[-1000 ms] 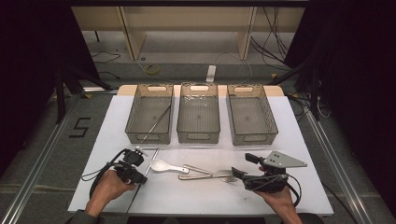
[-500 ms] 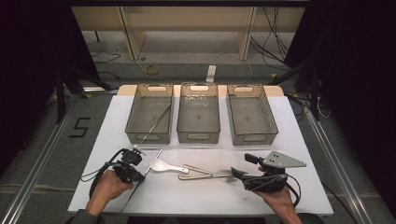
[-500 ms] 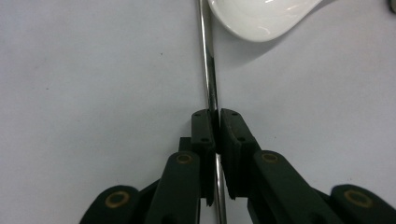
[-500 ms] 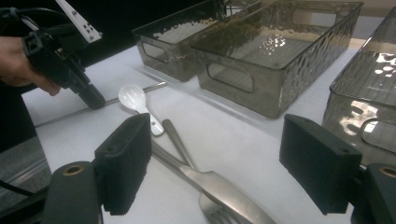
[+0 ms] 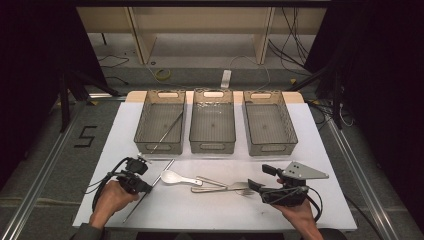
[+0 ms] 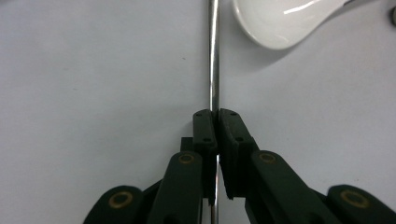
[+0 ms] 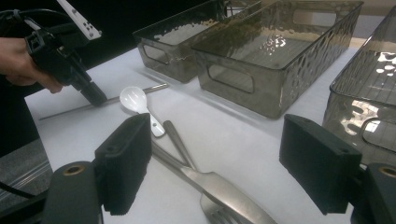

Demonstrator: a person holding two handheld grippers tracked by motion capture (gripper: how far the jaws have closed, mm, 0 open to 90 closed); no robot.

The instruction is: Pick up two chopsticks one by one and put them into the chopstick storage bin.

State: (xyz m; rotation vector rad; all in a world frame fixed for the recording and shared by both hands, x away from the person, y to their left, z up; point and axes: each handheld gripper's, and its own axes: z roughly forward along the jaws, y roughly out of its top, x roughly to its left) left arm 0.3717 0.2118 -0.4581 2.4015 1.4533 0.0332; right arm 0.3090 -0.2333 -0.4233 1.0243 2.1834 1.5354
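Observation:
A thin metal chopstick (image 5: 162, 172) lies slantwise on the white table near its front left. My left gripper (image 5: 148, 189) points down at it and is shut on it. In the left gripper view the pads (image 6: 205, 128) pinch the chopstick (image 6: 214, 56), which runs straight ahead past a white spoon (image 6: 275, 23). The right gripper view shows the left gripper (image 7: 95, 99) pressed onto the chopstick (image 7: 140, 91). My right gripper (image 5: 261, 178) rests at the front right, open and holding nothing; its jaws (image 7: 217, 154) stand wide apart over a fork (image 7: 224, 196).
Three clear bins stand in a row at the back: left (image 5: 145, 125), middle (image 5: 212, 145), right (image 5: 287, 125). A second chopstick (image 5: 167, 131) lies in the left bin. The white spoon (image 5: 172, 177), metal tongs (image 5: 210, 184) and the fork (image 5: 240, 190) lie between the grippers.

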